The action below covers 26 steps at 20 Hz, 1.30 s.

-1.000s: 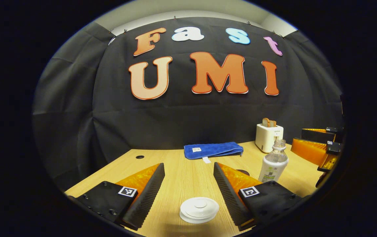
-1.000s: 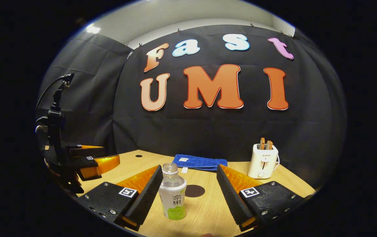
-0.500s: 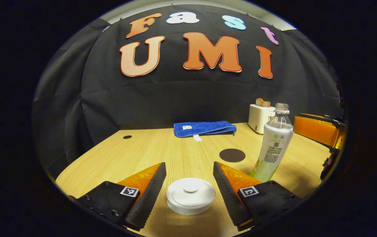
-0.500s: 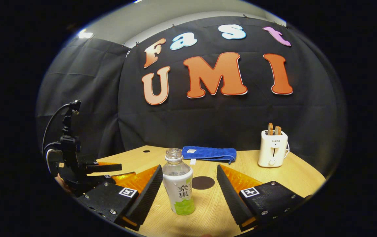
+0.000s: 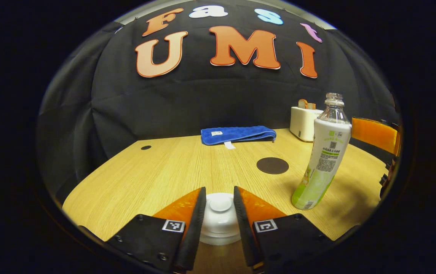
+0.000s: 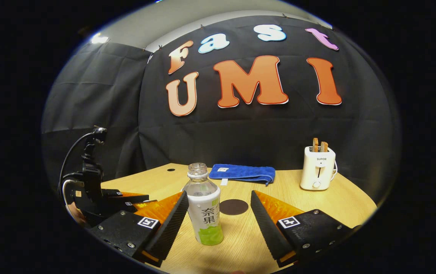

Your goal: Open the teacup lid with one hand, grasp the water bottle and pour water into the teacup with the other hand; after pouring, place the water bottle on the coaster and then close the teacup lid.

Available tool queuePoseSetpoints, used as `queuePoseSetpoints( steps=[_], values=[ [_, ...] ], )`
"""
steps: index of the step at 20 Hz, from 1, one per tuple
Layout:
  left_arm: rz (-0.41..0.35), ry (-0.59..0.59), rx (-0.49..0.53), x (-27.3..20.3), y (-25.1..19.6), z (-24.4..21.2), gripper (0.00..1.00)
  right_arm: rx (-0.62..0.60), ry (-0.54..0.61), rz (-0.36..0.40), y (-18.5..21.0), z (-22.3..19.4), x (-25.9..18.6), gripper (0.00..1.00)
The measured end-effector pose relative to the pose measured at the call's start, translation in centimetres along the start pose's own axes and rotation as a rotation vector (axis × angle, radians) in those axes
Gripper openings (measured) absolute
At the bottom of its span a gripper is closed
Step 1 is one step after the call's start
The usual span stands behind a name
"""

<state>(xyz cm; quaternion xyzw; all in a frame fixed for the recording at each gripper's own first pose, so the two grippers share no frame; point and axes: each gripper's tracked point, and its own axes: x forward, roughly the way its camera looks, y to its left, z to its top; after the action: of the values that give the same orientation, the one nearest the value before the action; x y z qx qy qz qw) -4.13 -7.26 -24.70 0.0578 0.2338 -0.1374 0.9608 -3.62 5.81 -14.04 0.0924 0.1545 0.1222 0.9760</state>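
The white teacup [image 5: 219,232] stands at the near table edge in the left gripper view, with its round knobbed lid [image 5: 220,203] on top. My left gripper [image 5: 219,191] is shut on the lid, one finger against each side. The capless water bottle [image 6: 204,213], white-labelled with green at the base, stands upright between the fingers of my right gripper [image 6: 218,196], which is open, and close to the left finger. The bottle [image 5: 322,156] also stands to the right of the cup. A dark round coaster [image 6: 233,206] lies flat behind the bottle.
A folded blue towel [image 5: 238,134] lies along the back of the wooden table [image 5: 157,179]. A white toaster [image 6: 318,167] holding bread slices stands at the back right. The left gripper's body and cable [image 6: 92,190] sit at the left in the right gripper view.
My left gripper came down and forward over the teacup and its fingers drew in onto the lid. The right gripper edged nearer the bottle and stayed open.
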Motion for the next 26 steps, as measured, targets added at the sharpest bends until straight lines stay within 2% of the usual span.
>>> queuePoseSetpoints(
  steps=[2, 3, 5, 7, 14, 22, 26],
  values=[
    [0.019, 0.0, 0.009, 0.2, 0.0, 0.2, 0.44, -0.014, 0.006, -0.005, 0.0, -0.4, 0.1, 0.99],
    [0.013, 0.003, 0.017, 0.4, -0.3, 0.0, 0.36, -0.017, 0.011, -0.006, -0.1, -0.4, 0.0, 0.99],
    [0.015, -0.005, 0.013, 0.2, -0.1, 0.0, 0.37, -0.015, 0.02, -0.004, 0.1, -0.7, 0.0, 0.99],
    [0.006, -0.007, 0.011, 0.0, -0.2, 0.2, 0.3, -0.016, 0.028, 0.0, 0.1, -0.9, 0.0, 0.98],
    [0.056, -0.103, -0.003, -1.5, 1.8, 2.9, 0.31, -0.032, 0.081, 0.004, 0.9, -2.4, 1.1, 0.98],
    [0.153, -0.131, -0.047, -2.6, 7.3, 2.7, 0.31, -0.023, 0.21, 0.022, 3.1, -6.5, 3.2, 0.98],
    [0.177, -0.123, -0.066, -3.0, 9.5, 1.7, 0.31, -0.037, 0.304, -0.023, 3.4, -9.2, 3.7, 0.8]
  ],
)
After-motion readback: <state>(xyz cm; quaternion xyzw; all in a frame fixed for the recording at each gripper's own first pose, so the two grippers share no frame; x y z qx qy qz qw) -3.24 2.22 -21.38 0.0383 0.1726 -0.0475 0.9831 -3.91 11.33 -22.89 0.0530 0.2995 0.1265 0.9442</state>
